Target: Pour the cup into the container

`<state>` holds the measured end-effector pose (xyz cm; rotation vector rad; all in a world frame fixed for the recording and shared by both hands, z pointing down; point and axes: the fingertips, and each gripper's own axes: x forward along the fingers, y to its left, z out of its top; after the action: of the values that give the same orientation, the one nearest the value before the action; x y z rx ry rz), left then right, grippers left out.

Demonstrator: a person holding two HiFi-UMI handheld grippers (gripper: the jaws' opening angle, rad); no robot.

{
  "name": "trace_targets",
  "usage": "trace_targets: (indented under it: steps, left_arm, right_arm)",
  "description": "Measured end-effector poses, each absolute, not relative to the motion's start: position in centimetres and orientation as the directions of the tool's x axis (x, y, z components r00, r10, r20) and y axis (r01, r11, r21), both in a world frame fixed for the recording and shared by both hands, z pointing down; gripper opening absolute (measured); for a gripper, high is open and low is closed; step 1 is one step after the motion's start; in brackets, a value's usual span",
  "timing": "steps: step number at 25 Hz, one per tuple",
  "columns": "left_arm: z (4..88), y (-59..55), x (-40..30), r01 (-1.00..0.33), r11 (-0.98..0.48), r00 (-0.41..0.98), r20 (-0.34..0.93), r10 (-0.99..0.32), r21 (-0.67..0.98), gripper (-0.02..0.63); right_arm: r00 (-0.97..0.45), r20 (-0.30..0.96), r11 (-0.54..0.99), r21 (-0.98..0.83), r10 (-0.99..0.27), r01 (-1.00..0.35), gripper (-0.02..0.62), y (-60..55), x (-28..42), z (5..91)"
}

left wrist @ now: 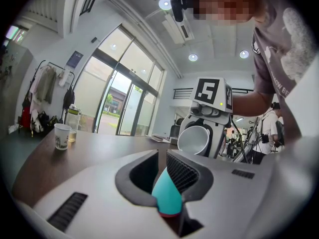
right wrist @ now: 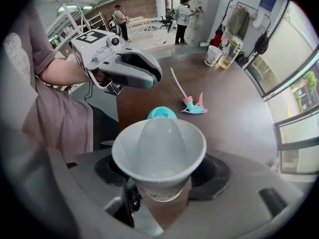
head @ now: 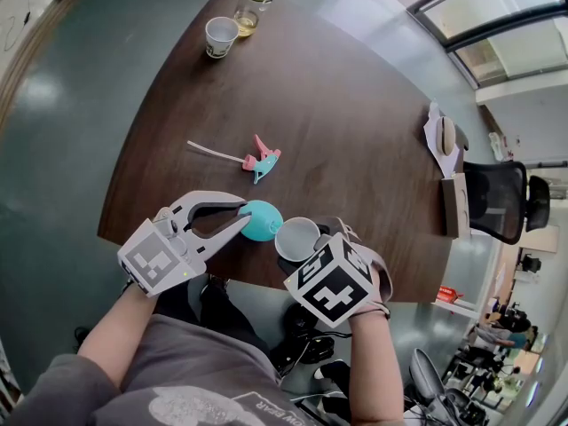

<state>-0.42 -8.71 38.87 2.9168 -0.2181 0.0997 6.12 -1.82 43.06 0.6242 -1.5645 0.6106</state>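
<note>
Teal container [head: 262, 220] sits at the near edge of the tabletop [head: 337, 131], clamped in the left hand-held gripper [head: 246, 216]. The grey cup [head: 296, 238] is just to its right, mouth up, with the right hand-held gripper [head: 311, 240] closed on it from above; pouring likely means tipping it leftward

Two tools [head: 240, 216] [right wrist: 158, 195], two cups [head: 296, 238] [head: 220, 35], one teal container [head: 264, 221], one jar [head: 253, 3], one toy [head: 262, 161], one table [head: 355, 131]

A pink-and-teal clip [head: 264, 161] with a white stick [head: 213, 152] lies on the brown table [head: 355, 122] beyond the left gripper [head: 247, 215]. Far past it, a paper cup [head: 220, 35] stands just beside a glass jar [head: 253, 5].
</note>
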Motion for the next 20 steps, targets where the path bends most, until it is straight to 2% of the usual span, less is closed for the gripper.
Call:
trace_targets:
  steps: [20]
  left_arm:
    - [39.03, -8.87, -0.56, -0.156, -0.965, 0.987, 0.082, -0.142, 0.212, 0.057]
  right_arm:
    - [-0.057, 0.998, 0.713, -0.026, -0.02, -0.701, 0.302, -1.7, 6.18, 43.0]
